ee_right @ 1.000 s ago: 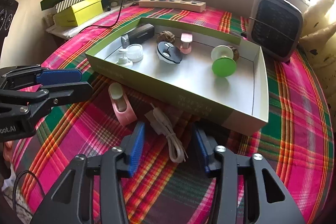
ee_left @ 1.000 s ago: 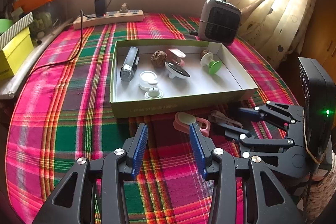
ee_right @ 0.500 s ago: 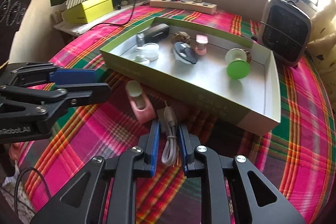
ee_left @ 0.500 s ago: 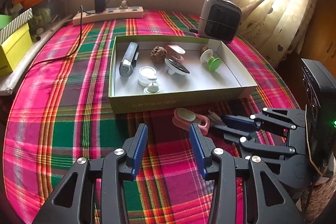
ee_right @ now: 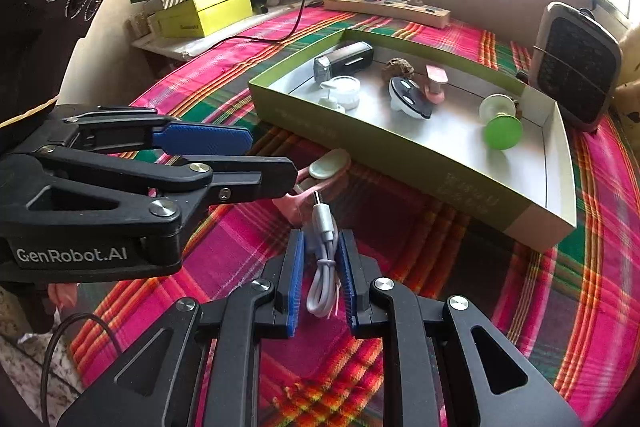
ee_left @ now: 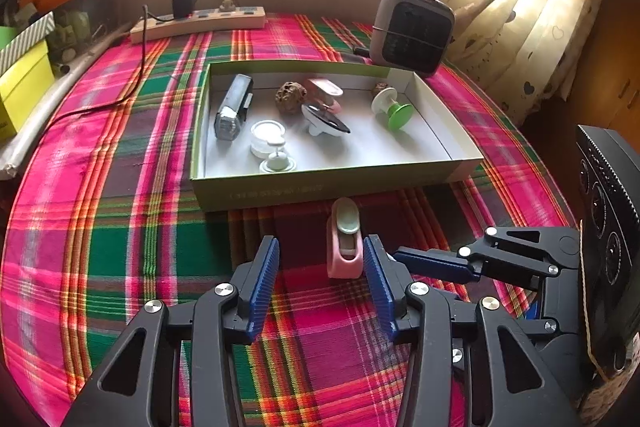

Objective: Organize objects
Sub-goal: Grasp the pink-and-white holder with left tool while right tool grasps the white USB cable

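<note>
Your right gripper (ee_right: 322, 279) is clamped on a coiled white cable (ee_right: 323, 267), its blue pads pressing the loops from both sides while the cable's plug end pokes forward past the fingertips. The cable sits above the plaid tablecloth (ee_right: 500, 287), just in front of the shallow green box (ee_right: 460, 187).

Your left gripper (ee_left: 320, 275) is spread wide and holds nothing. A pink clip (ee_left: 345, 241) with a pale green top lies on the cloth between its fingers, close against the right-hand pad and just in front of the box's near wall.

Inside the box you have a black and silver flashlight (ee_left: 234, 107), a round white lid (ee_left: 267, 137), a brown lumpy ball (ee_left: 291, 97), a black and white oval gadget (ee_left: 326, 121) and a green and white spool (ee_left: 394, 107). A small heater (ee_left: 412, 29) stands behind the box, and a power strip (ee_left: 200, 23) lies along the far wall
</note>
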A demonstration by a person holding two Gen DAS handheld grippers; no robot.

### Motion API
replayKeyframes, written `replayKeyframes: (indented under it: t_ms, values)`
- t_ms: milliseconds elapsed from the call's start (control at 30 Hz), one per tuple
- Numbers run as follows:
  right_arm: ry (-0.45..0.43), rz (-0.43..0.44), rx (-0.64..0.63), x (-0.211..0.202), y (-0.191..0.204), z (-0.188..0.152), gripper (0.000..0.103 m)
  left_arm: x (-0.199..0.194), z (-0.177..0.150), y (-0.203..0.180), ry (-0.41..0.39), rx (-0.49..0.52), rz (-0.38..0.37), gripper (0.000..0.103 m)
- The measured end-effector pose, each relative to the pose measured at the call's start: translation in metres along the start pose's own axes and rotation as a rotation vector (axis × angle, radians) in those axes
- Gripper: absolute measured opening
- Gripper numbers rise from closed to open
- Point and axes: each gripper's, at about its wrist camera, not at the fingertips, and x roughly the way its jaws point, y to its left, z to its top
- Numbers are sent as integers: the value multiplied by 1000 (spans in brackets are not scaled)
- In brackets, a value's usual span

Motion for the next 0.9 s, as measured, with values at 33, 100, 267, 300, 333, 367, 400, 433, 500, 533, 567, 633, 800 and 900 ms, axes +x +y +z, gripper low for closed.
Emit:
replayKeyframes:
  t_ms: [33, 100, 267, 300, 333, 367, 400, 433, 500, 533, 567, 633, 800, 900]
  values:
    - [0, -7, 2, -1, -1, -1, 19, 1, 0, -1, 2, 4, -1, 42]
    - [2, -28, 10, -3, -5, -3, 18, 3, 0, -3, 8, 15, -7, 42]
    - [-3, -83, 41, -11, -18, -8, 18, 11, 0, -8, 30, 32, -4, 42]
    - [-4, -92, 49, -12, -21, -8, 18, 13, 0, -9, 34, 35, 1, 42]
    - [-6, -100, 60, -14, -24, -10, 18, 15, 0, -9, 35, 35, 5, 42]
    - [-9, -108, 65, -15, -26, -10, 18, 16, 0, -9, 38, 36, 6, 42]
    - [-11, -112, 69, -17, -28, -11, 18, 18, 0, -9, 41, 38, 9, 42]
    - [-14, -114, 74, -18, -29, -12, 18, 20, 1, -10, 44, 41, 12, 42]
    - [-22, -123, 84, -21, -32, -13, 18, 22, 0, -11, 48, 50, 19, 42]
    - [-24, -129, 87, -21, -33, -13, 18, 24, 1, -12, 51, 52, 22, 42]
    - [-25, -136, 91, -22, -34, -14, 18, 25, 0, -12, 52, 53, 22, 42]
    - [-26, -141, 104, -22, -38, -15, 18, 27, 0, -12, 55, 50, 27, 42]
    - [-36, -158, 129, -26, -45, -18, 18, 30, 1, -14, 48, 59, 32, 42]
    - [-38, -162, 142, -27, -48, -19, 18, 32, 2, -15, 43, 66, 37, 42]
